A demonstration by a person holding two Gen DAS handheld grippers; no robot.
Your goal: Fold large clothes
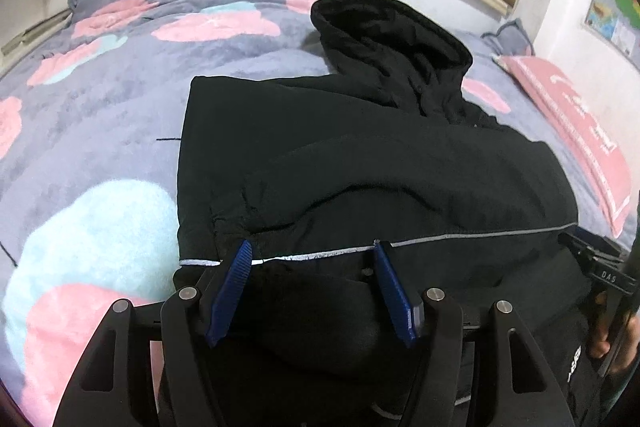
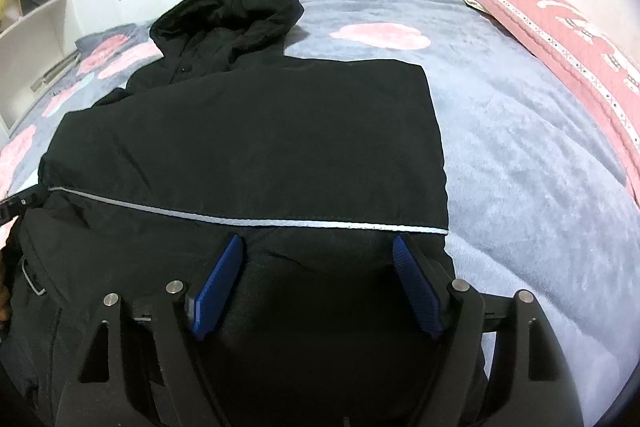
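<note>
1. We have a black hooded jacket (image 2: 248,131) lying flat on the bed (image 2: 540,187), over a grey blanket with pink and pale-blue patches; a pink pillow (image 2: 568,39) sits well off to its right.
2. The jacket's long axis runs straight away from us: hood (image 2: 228,23) at the far end toward the wall, hem end nearest us and partly under both tools. Its sides look already turned in, so we judge the body is now a narrow block.
3. A thin reflective stripe (image 2: 280,221) crosses the jacket from side to side, at right angles to that long axis, just beyond the fingertips in both wrist views.
4. Our left hand-held gripper (image 1: 314,251) hangs over the near left part of the jacket, jaws apart about midway, blue pads clear of the cloth; it holds nothing.
5. Our right hand-held gripper (image 2: 320,243) sits over the near right part, close to the jacket's right edge, jaws spread wide and empty.
6. Both hands stand about equally near the hem end; neither is close to the hood.
7. We judge the coming move turns on this: the near end must be gripped at both sides and carried away from us along the long axis, toward the hood.
</note>
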